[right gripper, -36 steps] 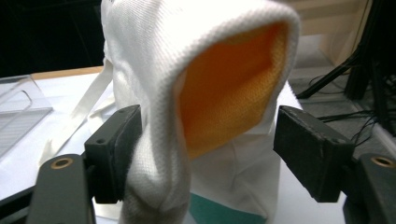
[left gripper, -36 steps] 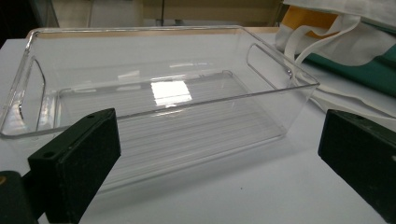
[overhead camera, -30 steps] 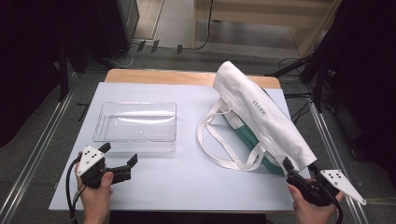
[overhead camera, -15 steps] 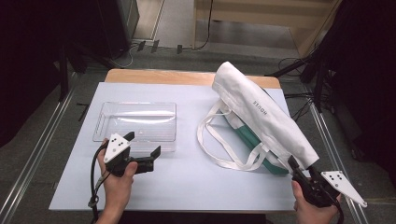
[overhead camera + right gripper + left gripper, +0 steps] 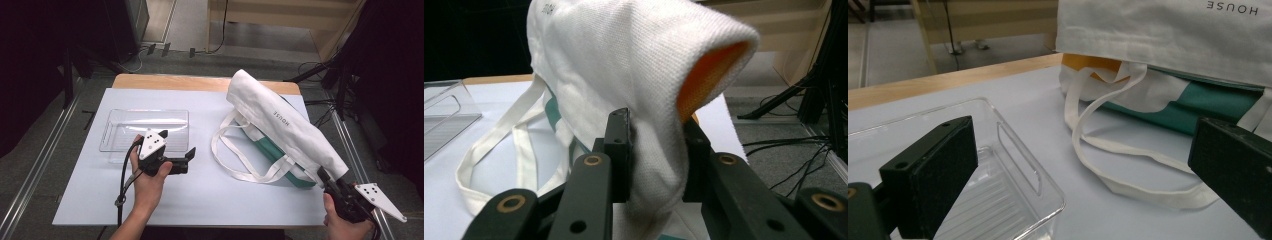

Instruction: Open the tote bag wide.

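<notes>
A white tote bag (image 5: pixel 280 120) printed "HOUSE" lies tipped on the right of the table, with a teal item (image 5: pixel 272 152) showing in its mouth. Its long straps (image 5: pixel 235 160) loop out on the sheet. My right gripper (image 5: pixel 324 176) is at the bag's near corner. Its jaws have just been closing, and in the right gripper view (image 5: pixel 656 135) they pinch the white cloth (image 5: pixel 624 65). My left gripper (image 5: pixel 189 161) is held open just in front of the clear tray (image 5: pixel 145 127), pointing right at the straps (image 5: pixel 1108 145). Nothing is between its jaws (image 5: pixel 1083 165).
The clear plastic tray (image 5: pixel 1018 160) holds nothing and sits at the left middle of the white sheet (image 5: pixel 225 200). A wooden table edge (image 5: pixel 200 82) runs along the far side. Metal rails (image 5: pixel 40 165) flank the table, and cables (image 5: pixel 325 107) lie on the floor at the right.
My left gripper has moved right from the table's front left corner to the tray's near right corner. The right gripper stayed put and its jaws closed on the bag's corner.
</notes>
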Demonstrator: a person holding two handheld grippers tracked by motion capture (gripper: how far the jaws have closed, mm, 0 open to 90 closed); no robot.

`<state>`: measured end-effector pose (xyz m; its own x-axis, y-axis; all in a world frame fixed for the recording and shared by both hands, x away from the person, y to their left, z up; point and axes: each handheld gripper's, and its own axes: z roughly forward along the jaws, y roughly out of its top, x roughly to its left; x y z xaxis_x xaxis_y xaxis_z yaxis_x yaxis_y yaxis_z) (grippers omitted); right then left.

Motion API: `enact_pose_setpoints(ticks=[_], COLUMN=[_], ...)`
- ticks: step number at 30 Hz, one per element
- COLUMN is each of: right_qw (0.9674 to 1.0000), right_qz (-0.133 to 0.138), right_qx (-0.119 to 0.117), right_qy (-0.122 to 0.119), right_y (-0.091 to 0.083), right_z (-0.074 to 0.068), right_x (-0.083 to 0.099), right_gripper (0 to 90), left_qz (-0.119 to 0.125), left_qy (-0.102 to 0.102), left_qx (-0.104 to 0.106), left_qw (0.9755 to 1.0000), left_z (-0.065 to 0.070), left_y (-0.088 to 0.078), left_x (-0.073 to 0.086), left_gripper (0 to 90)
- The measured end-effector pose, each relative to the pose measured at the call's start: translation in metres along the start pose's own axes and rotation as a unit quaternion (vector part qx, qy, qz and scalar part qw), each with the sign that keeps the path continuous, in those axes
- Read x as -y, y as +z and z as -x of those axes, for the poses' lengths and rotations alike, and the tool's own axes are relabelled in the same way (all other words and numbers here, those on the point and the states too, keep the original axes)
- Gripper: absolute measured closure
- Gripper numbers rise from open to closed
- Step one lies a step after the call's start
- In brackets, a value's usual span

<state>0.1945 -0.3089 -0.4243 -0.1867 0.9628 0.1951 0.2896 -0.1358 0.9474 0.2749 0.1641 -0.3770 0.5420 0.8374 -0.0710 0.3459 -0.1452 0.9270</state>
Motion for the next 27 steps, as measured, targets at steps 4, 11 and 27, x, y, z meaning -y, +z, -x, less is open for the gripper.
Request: enact_pose_setpoints(ticks=[4,11,27], right_qw=[0.9995,0.9992,0.9958], right_qz=[0.008,0.012,0.022], right_qx=[0.011,0.028,0.044], right_qy=[-0.029,-0.026,-0.078], right_y=[-0.003,-0.003,0.0], right_z=[0.009,0.027,0.04], right_x=[0.0,-0.001,0.0], right_gripper=[73.5,73.5,74.5], left_qz=[0.0,-0.003,-0.006], left_qy=[0.011,-0.002,0.028], left_qx=[0.008,0.032,0.056], left_qw=[0.9999,0.9995,0.998], left_z=[0.004,0.002,0.013], left_y=[0.016,0.045,0.116], left_x=[-0.007,-0.022,-0.049], left_gripper=[0.0,0.0,5.9])
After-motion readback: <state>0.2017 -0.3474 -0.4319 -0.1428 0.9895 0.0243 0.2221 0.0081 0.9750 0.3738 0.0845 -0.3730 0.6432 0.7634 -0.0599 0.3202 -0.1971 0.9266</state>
